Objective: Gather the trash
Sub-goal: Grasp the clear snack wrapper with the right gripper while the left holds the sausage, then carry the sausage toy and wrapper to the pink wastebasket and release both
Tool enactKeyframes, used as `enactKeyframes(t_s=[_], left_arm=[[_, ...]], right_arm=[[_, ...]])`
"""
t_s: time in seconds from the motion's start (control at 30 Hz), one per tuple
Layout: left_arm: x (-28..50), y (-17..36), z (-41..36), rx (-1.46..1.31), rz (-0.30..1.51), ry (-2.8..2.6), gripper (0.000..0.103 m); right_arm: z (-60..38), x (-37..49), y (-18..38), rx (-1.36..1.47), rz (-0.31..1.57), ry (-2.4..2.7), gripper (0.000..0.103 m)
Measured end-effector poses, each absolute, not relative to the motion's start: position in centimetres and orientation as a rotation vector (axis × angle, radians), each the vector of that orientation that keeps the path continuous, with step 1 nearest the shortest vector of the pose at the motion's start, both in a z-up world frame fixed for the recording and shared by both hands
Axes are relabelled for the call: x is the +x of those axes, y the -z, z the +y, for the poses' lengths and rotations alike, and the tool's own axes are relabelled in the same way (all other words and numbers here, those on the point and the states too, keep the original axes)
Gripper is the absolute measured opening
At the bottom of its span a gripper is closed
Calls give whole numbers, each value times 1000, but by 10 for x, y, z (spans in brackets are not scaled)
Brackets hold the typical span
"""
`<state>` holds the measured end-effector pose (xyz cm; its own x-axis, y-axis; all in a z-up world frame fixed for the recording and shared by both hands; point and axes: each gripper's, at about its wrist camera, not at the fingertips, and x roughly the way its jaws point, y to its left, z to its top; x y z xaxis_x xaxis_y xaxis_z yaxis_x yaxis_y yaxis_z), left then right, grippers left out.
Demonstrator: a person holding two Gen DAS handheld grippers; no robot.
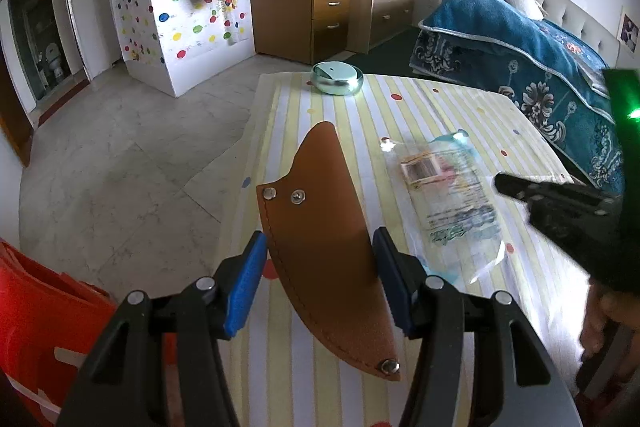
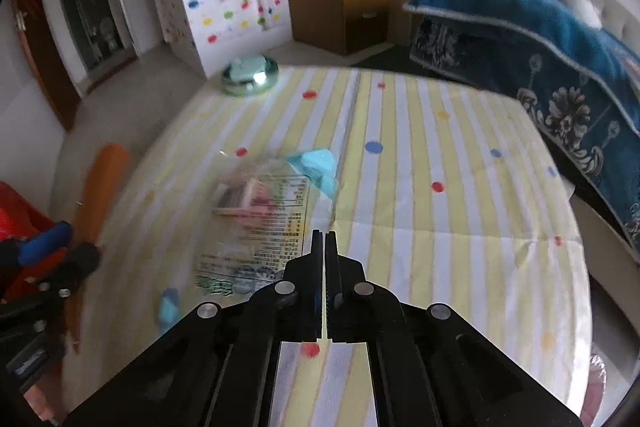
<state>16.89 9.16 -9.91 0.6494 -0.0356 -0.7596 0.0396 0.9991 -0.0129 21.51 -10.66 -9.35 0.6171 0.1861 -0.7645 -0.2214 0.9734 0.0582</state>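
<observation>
A red bin sits to the left of the left gripper, beside the striped table. The left gripper's blue pads clamp a brown leather sheath between them, its tip pointing away from the jaws. Right of those jaws, a clear plastic wrapper with printed text lies flat on the cloth, just ahead and left of the right gripper, whose jaws are pressed together with nothing between. A shiny round tin sits far ahead at the table's edge
</observation>
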Motion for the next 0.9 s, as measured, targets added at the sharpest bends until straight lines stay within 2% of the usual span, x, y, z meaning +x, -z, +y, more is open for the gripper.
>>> enactKeyframes(t_s=[0.3, 0.63, 0.9], left_arm=[[144, 77, 46, 37, 828, 141, 54], [102, 52, -91, 122, 767, 455, 54], [65, 47, -209, 230, 728, 681, 54]], right_arm=[[-172, 153, 46, 36, 792, -155, 0], [-277, 60, 23, 147, 713, 71, 0], [-358, -4, 28, 213, 687, 270, 0]])
